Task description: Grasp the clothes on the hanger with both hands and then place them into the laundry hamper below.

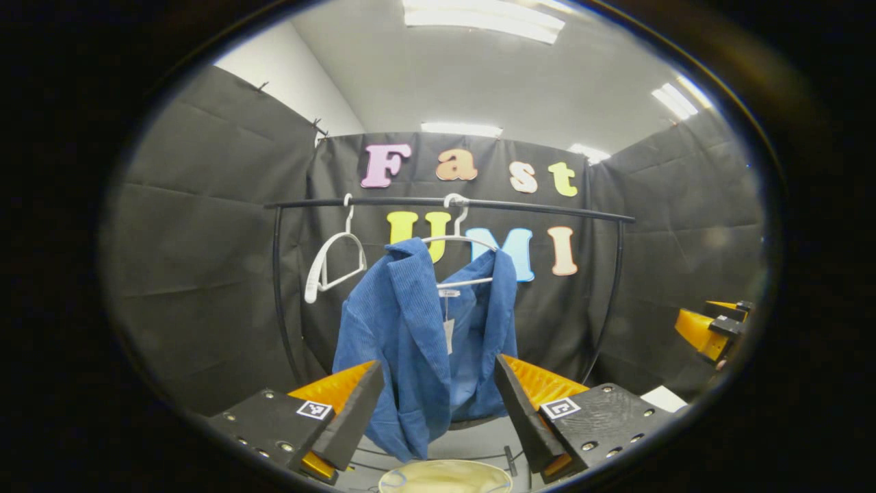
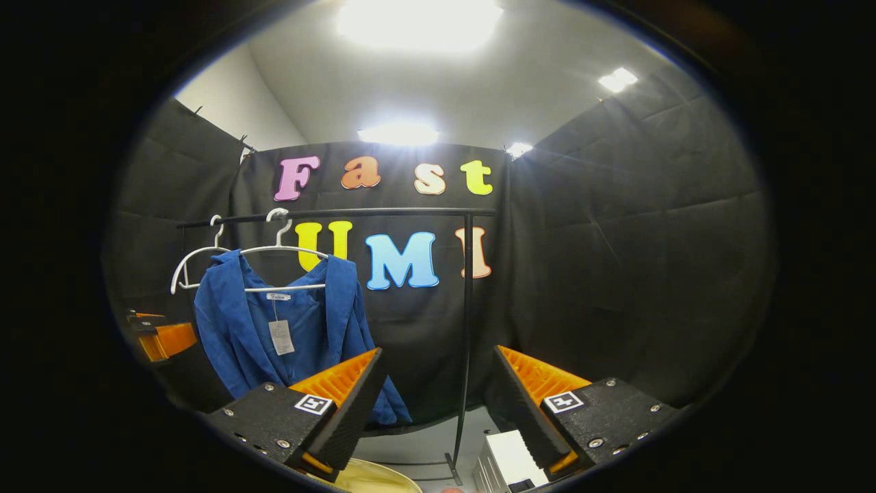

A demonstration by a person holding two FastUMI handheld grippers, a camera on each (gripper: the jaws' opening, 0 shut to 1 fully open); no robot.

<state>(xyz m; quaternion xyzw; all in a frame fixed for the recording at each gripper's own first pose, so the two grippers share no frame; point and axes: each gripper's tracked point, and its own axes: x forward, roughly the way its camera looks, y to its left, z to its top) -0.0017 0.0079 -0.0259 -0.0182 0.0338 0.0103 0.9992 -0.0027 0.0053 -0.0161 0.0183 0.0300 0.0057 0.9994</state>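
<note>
Left fingers (image 1: 438, 411) spread wide, blue shirt (image 1: 424, 329) hanging between and beyond them untouched, right fingers (image 2: 438, 411) spread, empty, shirt left.

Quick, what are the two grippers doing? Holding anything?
Left gripper: open, holding nothing; blue jacket hangs ahead.
Right gripper: open, holding nothing.

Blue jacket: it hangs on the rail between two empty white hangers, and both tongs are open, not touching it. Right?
Not quite. There is one empty white hanger, left of the blue jacket on the rail, as the left gripper view shows. The left tongs and right tongs are open, off the jacket.
</note>
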